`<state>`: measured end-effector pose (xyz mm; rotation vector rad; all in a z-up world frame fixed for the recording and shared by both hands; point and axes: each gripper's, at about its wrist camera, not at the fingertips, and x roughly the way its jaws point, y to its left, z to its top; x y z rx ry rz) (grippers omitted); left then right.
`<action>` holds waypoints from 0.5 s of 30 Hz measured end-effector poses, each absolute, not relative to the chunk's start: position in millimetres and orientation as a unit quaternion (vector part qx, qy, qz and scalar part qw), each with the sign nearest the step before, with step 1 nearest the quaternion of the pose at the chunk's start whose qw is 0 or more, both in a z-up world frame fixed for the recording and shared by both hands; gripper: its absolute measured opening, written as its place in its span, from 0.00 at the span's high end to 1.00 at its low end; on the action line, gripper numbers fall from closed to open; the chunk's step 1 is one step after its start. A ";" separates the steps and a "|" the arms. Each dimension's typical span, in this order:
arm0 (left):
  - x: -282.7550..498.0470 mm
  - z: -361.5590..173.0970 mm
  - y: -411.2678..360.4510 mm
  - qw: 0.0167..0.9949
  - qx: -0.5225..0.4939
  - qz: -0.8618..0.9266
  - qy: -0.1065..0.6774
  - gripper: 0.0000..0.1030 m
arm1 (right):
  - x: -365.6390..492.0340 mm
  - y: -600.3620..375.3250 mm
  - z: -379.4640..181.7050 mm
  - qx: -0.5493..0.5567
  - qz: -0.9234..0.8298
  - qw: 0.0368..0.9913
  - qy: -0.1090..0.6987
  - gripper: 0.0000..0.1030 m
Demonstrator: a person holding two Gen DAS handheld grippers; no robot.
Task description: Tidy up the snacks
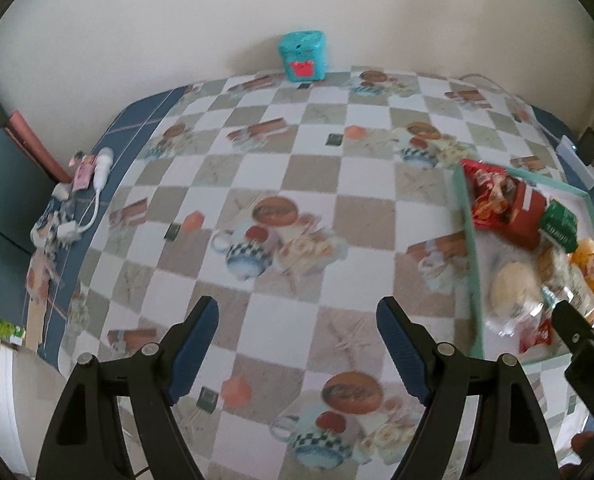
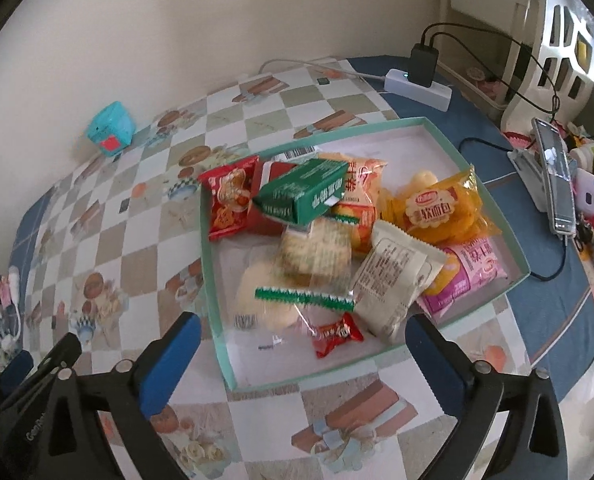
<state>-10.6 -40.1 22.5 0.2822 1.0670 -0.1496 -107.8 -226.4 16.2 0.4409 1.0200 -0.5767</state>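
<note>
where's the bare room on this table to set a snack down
The widest bare stretch is the checked tablecloth between the teal tin at the wall and the shallow teal-rimmed box. Inside the box, only its far corner by the white power strip is free; the rest is crowded with packets.

A mint-rimmed tray (image 2: 437,128) at frame centre holds piled snacks: a green box (image 2: 301,192) on red packets, a yellow bag (image 2: 437,210) to its right, a small red candy (image 2: 337,334) near the front. The right gripper (image 2: 299,342) has wide, empty jaws at the bottom. A teal box (image 2: 111,128) stands upper left on the worktop (image 2: 145,240).
</note>
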 end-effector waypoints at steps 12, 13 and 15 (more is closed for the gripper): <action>-16.1 15.1 -20.2 0.847 0.125 -0.065 0.512 0.20 | -112.4 -206.6 11.7 0.175 -0.271 0.812 0.486 0.00; -15.7 14.5 -20.0 0.846 0.124 -0.066 0.514 0.20 | -112.1 -206.5 11.6 0.174 -0.272 0.812 0.486 0.00; -14.8 12.5 -19.8 0.844 0.123 -0.066 0.518 0.20 | -111.2 -206.9 10.6 0.173 -0.272 0.811 0.488 0.00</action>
